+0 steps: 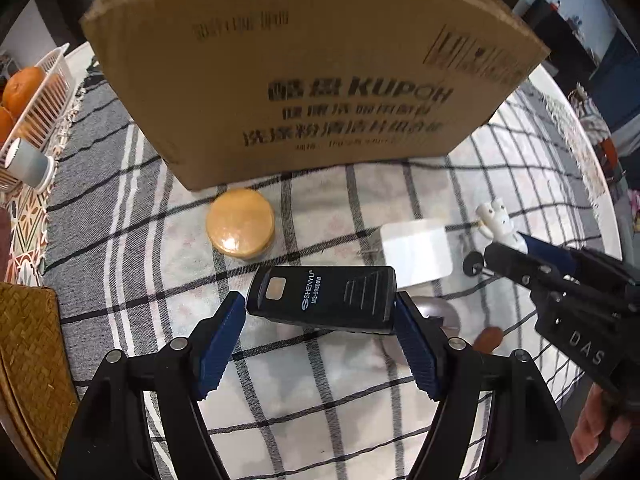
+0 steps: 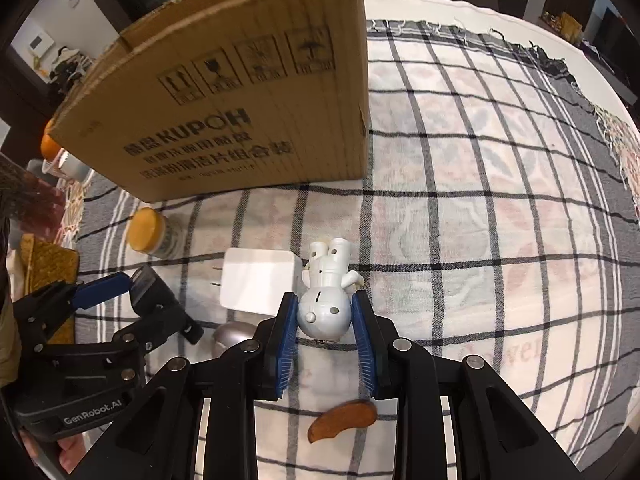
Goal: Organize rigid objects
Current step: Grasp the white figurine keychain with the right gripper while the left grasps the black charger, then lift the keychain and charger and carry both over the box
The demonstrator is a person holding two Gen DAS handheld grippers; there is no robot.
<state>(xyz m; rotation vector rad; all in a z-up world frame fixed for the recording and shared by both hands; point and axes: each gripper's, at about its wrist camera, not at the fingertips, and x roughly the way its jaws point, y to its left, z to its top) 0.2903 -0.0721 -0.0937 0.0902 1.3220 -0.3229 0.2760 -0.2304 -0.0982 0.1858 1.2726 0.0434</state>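
My left gripper [image 1: 320, 312] is shut on a black SHENYU device [image 1: 322, 298], held a little above the checked cloth; it also shows in the right wrist view [image 2: 148, 284]. My right gripper [image 2: 325, 312] is shut on a small white robot figurine [image 2: 326, 300], head toward me; the figurine also shows in the left wrist view [image 1: 496, 220]. A large KUPOH cardboard box [image 1: 304, 72] stands behind both, also in the right wrist view [image 2: 240, 108]. A jar with an orange lid [image 1: 240, 224], a white adapter block [image 1: 418, 252], a silver mouse [image 2: 232, 332] and a brown wooden piece [image 2: 344, 420] lie on the cloth.
A white basket with oranges [image 1: 36, 100] and a grey cup [image 1: 30, 164] stand at the far left. A woven mat [image 1: 28, 360] lies at the left edge. The checked cloth [image 2: 500, 220] stretches to the right of the box.
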